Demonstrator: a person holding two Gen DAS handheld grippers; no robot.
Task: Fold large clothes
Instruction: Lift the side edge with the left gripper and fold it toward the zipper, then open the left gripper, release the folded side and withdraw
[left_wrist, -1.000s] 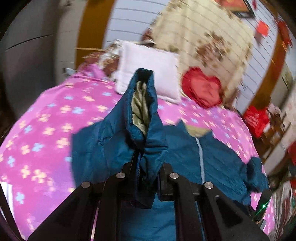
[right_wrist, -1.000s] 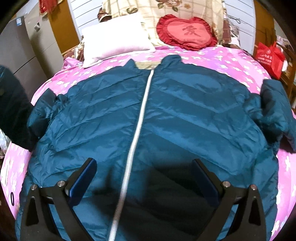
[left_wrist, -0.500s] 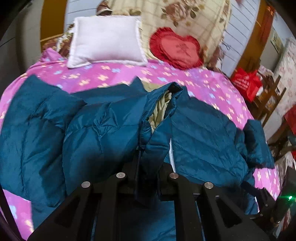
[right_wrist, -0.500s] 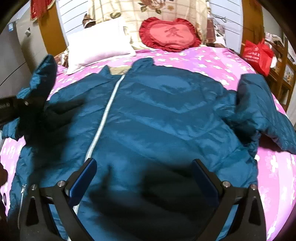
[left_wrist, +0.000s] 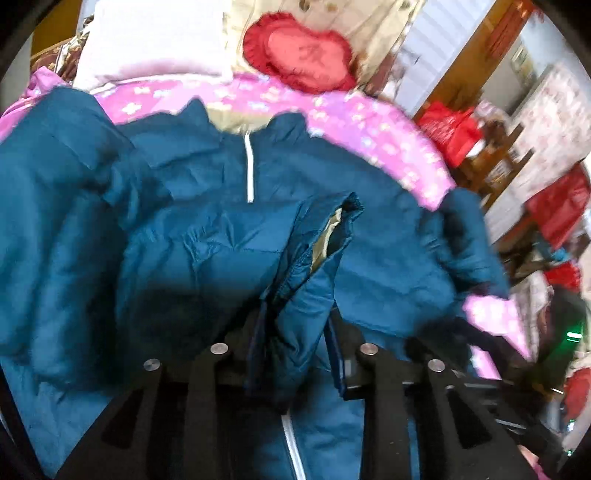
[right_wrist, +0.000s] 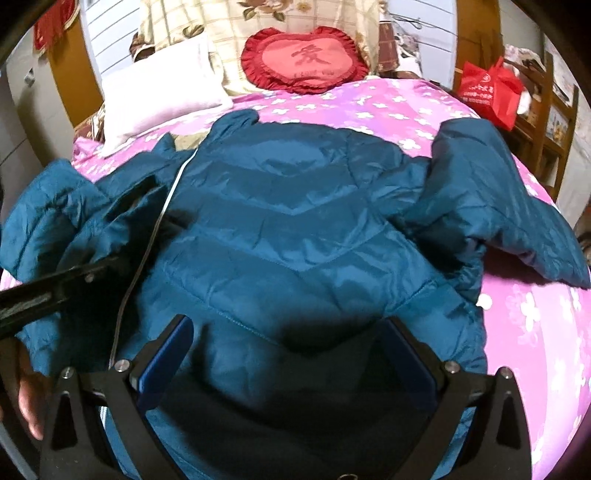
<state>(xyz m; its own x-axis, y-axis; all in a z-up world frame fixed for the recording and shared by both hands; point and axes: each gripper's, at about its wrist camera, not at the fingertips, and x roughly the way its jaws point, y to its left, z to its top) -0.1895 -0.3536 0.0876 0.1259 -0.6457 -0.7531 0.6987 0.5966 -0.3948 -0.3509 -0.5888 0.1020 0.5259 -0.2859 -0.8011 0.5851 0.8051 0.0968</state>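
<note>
A teal quilted puffer jacket (right_wrist: 295, 229) lies front up on the bed (right_wrist: 406, 107), its pale zip closed and chevron stitching across the chest. One sleeve cuff (left_wrist: 314, 266), showing beige lining, is folded over the chest and pinched in the left gripper (left_wrist: 295, 332). The right gripper (right_wrist: 284, 354) hovers over the hem, fingers wide. A red heart cushion (right_wrist: 306, 62) bears one Chinese character; smaller lettering is illegible.

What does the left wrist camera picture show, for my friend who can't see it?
The left gripper is shut on a sleeve cuff of a big blue puffer jacket, holding it over the jacket's front. The jacket lies on a pink flowered bed with a red heart pillow behind.
</note>
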